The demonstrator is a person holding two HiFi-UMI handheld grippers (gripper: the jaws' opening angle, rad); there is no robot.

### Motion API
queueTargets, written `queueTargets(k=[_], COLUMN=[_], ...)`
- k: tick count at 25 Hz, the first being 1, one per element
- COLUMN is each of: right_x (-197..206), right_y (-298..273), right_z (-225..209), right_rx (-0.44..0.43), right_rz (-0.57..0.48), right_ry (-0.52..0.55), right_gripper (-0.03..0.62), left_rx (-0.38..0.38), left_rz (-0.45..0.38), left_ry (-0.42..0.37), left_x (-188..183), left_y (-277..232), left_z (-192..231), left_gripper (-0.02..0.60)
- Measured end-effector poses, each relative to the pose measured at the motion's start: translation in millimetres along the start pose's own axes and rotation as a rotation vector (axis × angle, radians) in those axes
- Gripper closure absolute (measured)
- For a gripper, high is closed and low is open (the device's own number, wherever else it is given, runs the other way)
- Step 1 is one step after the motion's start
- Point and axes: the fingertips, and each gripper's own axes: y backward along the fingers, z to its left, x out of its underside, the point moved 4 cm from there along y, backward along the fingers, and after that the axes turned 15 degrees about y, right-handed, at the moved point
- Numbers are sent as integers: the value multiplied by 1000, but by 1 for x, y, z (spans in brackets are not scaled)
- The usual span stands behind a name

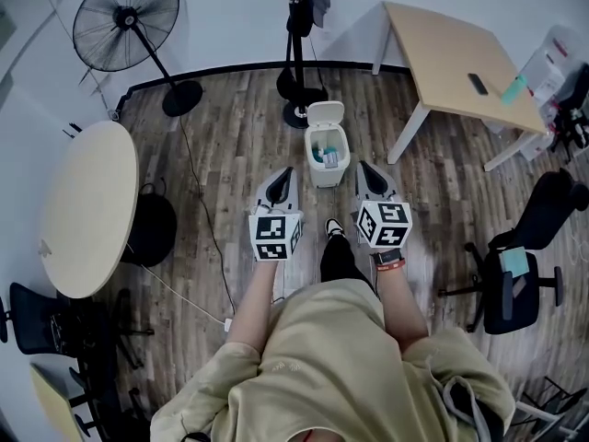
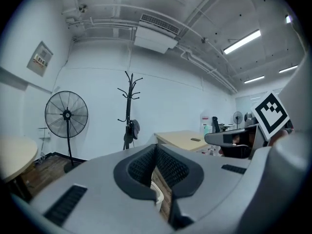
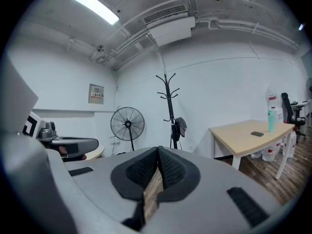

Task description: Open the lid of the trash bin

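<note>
Trash bin [image 1: 328,179] on the floor [image 1: 230,145], lid [image 1: 325,114] tipped up, contents showing, just ahead of and between left gripper [image 1: 285,172] and right gripper [image 1: 361,167], both clenched empty.

trash bin [image 1: 328,175] before coat stand [image 1: 295,58], fan [image 1: 126,18] left

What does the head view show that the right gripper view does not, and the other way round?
Only the head view shows the trash bin, with its lid raised. Only the right gripper view shows the ceiling light and the wall sign. Both show the fan, the coat stand and the wooden table.
</note>
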Motion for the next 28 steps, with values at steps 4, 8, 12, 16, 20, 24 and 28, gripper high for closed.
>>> queueTargets(k=[4,8,12,16,20,24,28], right_x=[-9,-5,0,2,11,33,68], right_y=[6,6,4,-9,-29,-67,-126], right_z=[6,7,7,6,3,-19,-45], right_rx=[16,28,38,47,27,-16,-58], right_rz=[-11,-6,6,16,42,86,149], right_ry=[29,0,-4,-6,7,20,40], right_gripper=[582,582,582,580,580,582,582], left_rx=[0,9,16,17,10,2,-18], left_rz=[-19,-16,-15,-7,5,52,228], left_ry=[31,52,56,55,82,86,85], left_x=[-2,1,5,6,16,41,97], left_y=[8,6,2,-11,-31,-68,-104], left_z=[4,9,13,23,37,47,86], left_gripper=[558,558,558,557,557,557,557])
